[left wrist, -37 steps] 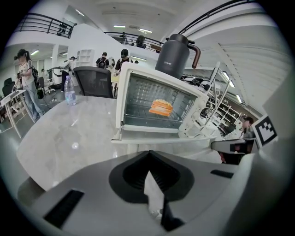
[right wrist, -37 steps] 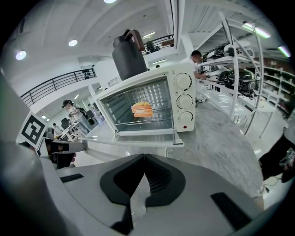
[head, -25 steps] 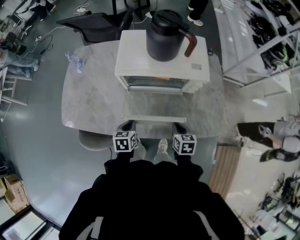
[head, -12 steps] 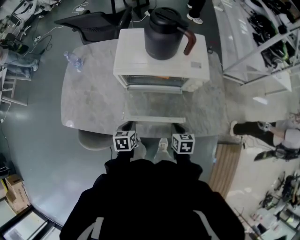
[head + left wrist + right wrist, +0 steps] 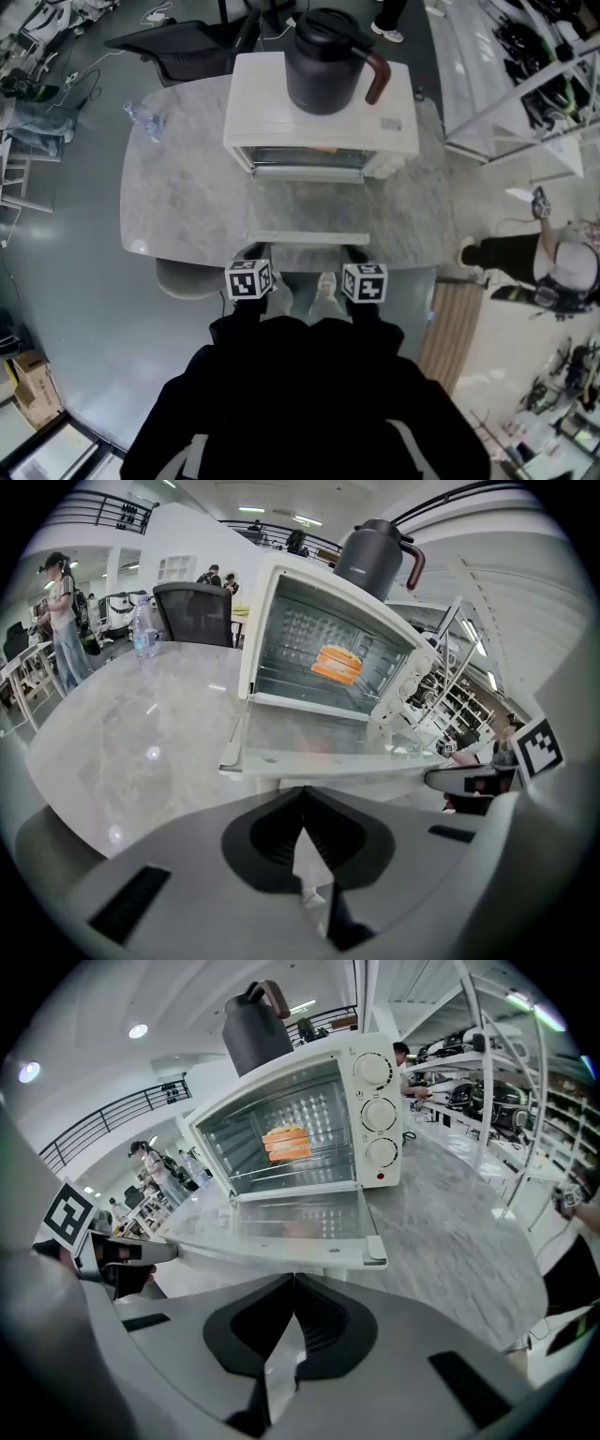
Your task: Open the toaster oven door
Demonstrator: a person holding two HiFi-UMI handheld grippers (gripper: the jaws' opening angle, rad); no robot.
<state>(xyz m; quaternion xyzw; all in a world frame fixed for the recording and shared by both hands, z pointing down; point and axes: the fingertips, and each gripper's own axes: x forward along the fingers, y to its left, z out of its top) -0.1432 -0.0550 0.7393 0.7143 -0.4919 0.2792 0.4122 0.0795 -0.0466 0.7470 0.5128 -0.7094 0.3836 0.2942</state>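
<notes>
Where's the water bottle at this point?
In the head view, the water bottle stands at the table's far left corner, left of the toaster oven and apart from it, near the black chair.

black jug [image 5: 323,61] seen upright (brown handle turned right) | clear bottle [image 5: 141,120] seen standing on counter [image 5: 178,202], far left corner | black office chair [image 5: 178,47] seen behind counter

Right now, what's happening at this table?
A person holds two grippers at the near edge of the grey marble table. The white toaster oven has its glass door already down flat, with orange food on the rack and a dark kettle on top. The left gripper and right gripper are shut, gripping nothing.
</notes>
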